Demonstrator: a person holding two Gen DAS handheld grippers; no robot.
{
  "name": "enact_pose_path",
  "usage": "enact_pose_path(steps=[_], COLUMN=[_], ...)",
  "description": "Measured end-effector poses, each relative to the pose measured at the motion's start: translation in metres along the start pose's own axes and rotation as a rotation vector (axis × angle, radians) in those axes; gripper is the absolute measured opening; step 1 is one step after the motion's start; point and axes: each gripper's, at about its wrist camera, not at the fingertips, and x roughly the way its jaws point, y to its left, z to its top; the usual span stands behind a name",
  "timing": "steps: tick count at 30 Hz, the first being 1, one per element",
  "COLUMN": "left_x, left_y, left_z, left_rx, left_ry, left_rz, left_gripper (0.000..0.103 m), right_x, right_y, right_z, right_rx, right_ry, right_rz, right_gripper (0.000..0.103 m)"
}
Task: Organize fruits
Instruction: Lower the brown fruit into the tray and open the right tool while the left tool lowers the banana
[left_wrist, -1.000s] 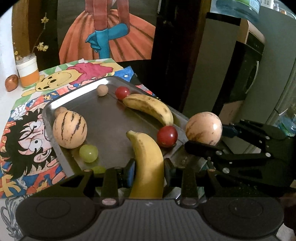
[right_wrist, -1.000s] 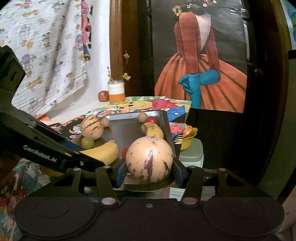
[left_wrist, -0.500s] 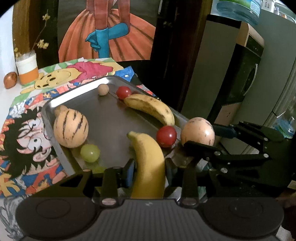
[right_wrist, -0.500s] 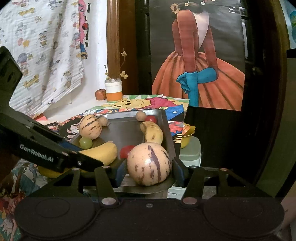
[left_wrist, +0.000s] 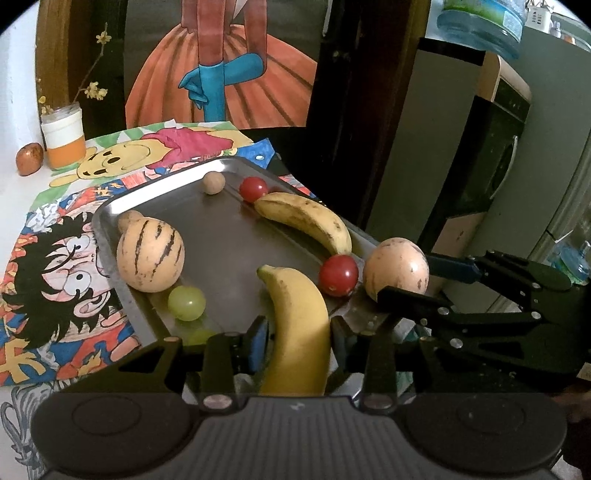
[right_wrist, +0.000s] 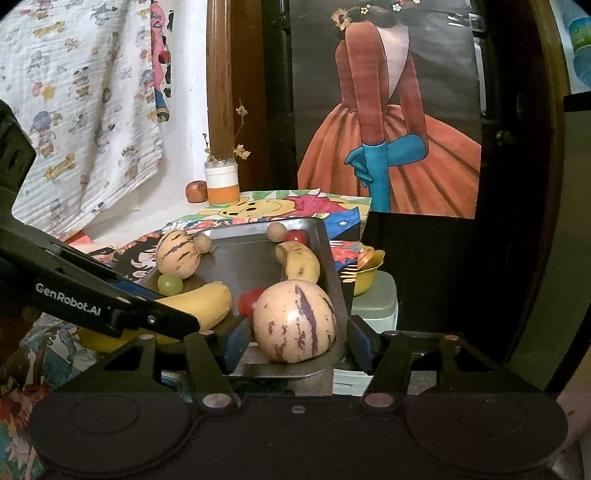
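the right gripper (right_wrist: 295, 341) jaws have just been opened; the striped melon (right_wrist: 294, 320) is released between them on the tray (right_wrist: 328, 258); the banana (left_wrist: 299, 332), within the left gripper (left_wrist: 297, 341), appears freed too.

You see a brushed metal tray (left_wrist: 110, 210), dull-sheened; glossy cherry tomato (left_wrist: 338, 275); matt paper drawings (left_wrist: 55, 266); crinkled printed cloth (right_wrist: 74, 110).

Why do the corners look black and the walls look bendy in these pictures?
Both wrist views use a round fisheye lens: it leaves dark corners and bends straight edges, like the tray rim in the left view. The room is dim, and the melon shows a small shine in the right view.
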Motion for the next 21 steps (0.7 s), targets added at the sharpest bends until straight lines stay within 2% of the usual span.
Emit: enact_pose_path(steps=[10, 19, 21], left_x=[-0.015, -0.032, -0.034], left_y=[-0.008, -0.014, -0.014], left_z=[-0.005, -0.002, -0.003], left_rx=[0.022, 0.041, 0.032], left_ry=[-0.073, -0.14, -0.152], left_rz=[0.004, 0.029, 0.031], left_gripper=[0.045, 0.058, 0.064], right_x=[-0.011, -0.018, -0.019], right_y=[0.0, 0.0, 0.0], right_z=[-0.003, 0.003, 0.004], right_rx=[0.007, 0.006, 0.007], right_ry=[-0.034, -0.073, -0.077], right_rz=[-0.03, -0.054, -0.055], right_gripper=[0.08, 0.088, 0.09])
